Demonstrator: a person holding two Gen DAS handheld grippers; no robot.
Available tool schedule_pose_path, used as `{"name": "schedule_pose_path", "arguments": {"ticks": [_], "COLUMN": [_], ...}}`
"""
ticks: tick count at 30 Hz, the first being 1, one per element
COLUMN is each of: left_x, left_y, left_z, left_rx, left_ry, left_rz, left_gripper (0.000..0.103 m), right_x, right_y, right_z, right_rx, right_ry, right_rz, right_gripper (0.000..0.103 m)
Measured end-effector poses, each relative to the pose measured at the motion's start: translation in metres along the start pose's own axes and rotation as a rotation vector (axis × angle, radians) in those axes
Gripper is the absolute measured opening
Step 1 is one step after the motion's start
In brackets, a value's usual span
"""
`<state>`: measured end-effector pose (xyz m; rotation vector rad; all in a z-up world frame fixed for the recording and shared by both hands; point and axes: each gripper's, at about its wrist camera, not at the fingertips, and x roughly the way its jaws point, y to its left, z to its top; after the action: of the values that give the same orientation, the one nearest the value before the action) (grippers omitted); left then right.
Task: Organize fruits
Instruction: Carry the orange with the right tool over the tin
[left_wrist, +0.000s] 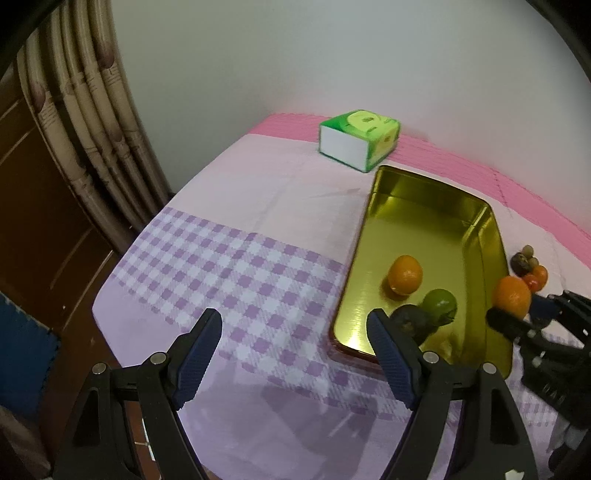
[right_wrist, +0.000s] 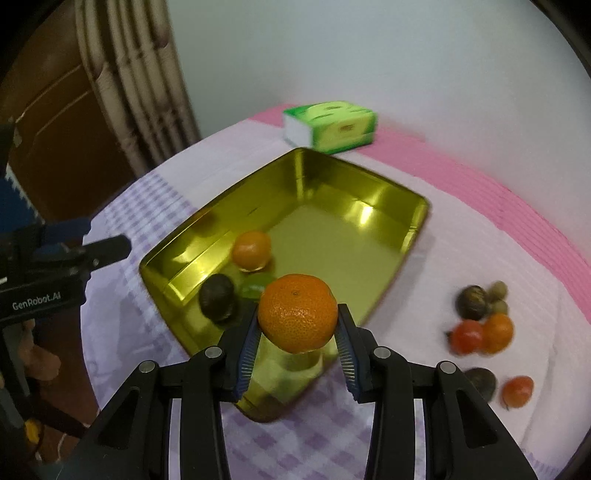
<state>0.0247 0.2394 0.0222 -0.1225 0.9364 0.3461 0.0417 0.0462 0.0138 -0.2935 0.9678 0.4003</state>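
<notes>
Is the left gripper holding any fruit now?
No, the left gripper is open over the checked cloth with nothing between its fingers.

On the table (right_wrist: 443, 236) the tray (right_wrist: 369, 184) holds three fruits (right_wrist: 251, 249) at its near end. A box (right_wrist: 328, 129) sits behind it; loose fruits (right_wrist: 484, 317) lie right.

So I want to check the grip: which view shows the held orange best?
The right wrist view: the orange sits centred and close, clamped between both fingers of the right gripper. The left wrist view catches it only near the right edge, small, partly behind the gold tray wall.
</notes>
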Motion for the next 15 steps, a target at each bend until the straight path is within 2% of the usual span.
{"name": "schedule_pose_path", "arguments": {"ticks": [5,15], "left_x": [0.006,0.01], "left_y": [0.008,0.008], "left_z": [0.0,-0.002], "left_rx": [-0.032,-0.033], "left_ry": [0.016,0.036], "left_rz": [-0.001,0.011], "left_gripper": [0.078,0.078], "right_x": [0.013,0.028], "right_y": [0.009,0.014], "right_z": [0.0,-0.006], "right_rx": [-0.029,-0.054], "right_ry": [0.035,0.079], "right_rz": [0.002,-0.006], "right_gripper": [0.041,0.041]}}
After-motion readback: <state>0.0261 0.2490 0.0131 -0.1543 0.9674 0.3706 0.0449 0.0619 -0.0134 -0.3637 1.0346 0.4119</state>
